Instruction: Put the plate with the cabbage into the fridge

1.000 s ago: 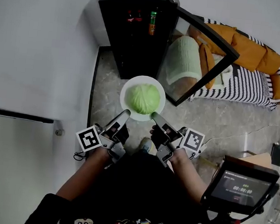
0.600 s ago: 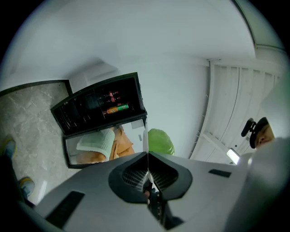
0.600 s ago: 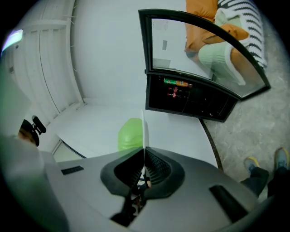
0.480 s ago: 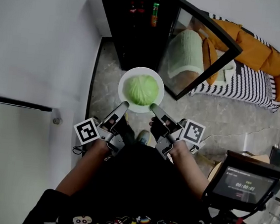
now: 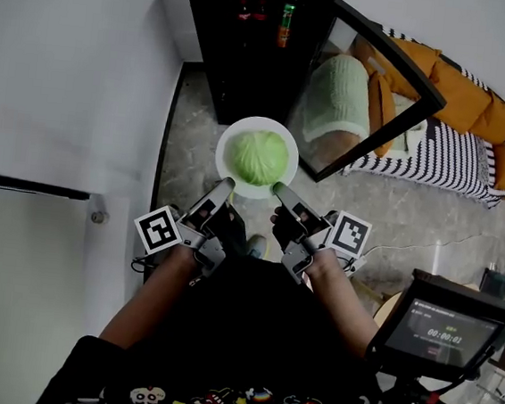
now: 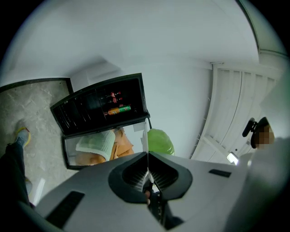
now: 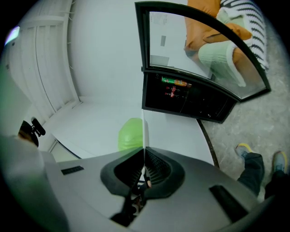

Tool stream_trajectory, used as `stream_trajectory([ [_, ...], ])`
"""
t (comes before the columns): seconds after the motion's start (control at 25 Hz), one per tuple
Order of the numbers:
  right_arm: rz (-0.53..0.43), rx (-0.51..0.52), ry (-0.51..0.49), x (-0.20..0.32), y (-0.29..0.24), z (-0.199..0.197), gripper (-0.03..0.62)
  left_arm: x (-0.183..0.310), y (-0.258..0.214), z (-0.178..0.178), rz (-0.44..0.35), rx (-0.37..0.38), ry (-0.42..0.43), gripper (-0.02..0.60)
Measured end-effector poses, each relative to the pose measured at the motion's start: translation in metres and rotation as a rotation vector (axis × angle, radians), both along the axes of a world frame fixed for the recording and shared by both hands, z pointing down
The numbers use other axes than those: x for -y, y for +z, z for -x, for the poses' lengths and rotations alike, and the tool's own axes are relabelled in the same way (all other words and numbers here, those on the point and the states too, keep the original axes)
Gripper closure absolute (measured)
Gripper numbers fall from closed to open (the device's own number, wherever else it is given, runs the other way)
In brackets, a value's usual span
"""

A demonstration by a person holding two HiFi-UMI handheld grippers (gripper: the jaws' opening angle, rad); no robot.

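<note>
A white plate point(image 5: 233, 135) with a green cabbage point(image 5: 258, 156) on it hangs in the air just in front of the open black fridge point(image 5: 249, 66). My left gripper point(image 5: 228, 185) is shut on the plate's near-left rim, and my right gripper point(image 5: 277, 188) is shut on its near-right rim. In the left gripper view the plate's thin edge point(image 6: 145, 136) runs into the shut jaws with the cabbage point(image 6: 160, 141) beside it. The right gripper view shows the same: plate edge point(image 7: 143, 131) and cabbage point(image 7: 130, 134).
The fridge's glass door point(image 5: 380, 98) stands swung open to the right. Bottles point(image 5: 286, 24) stand on an upper shelf inside. A sofa with orange cushions point(image 5: 465, 98) and a striped blanket lies at the right. A white wall point(image 5: 69, 70) borders the left. A screen on a stand point(image 5: 440, 333) is at lower right.
Both grippers have carried the plate and cabbage a little forward, toward the fridge opening. Their hold on the rim is the same.
</note>
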State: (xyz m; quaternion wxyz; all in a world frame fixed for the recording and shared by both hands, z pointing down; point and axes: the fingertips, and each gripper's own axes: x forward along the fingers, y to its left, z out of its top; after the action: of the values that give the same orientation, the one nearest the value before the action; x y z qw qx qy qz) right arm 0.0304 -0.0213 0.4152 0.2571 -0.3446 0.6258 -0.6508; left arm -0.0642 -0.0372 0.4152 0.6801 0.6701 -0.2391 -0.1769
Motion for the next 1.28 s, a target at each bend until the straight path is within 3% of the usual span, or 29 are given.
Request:
stream_trajectory([
  [1.28, 0.003, 0.046, 0.028, 0.0, 0.0043, -0.0006, 0.577, 0.0034, -0.0027, -0.0012, -0.001, 0.063, 0.023, 0.572],
])
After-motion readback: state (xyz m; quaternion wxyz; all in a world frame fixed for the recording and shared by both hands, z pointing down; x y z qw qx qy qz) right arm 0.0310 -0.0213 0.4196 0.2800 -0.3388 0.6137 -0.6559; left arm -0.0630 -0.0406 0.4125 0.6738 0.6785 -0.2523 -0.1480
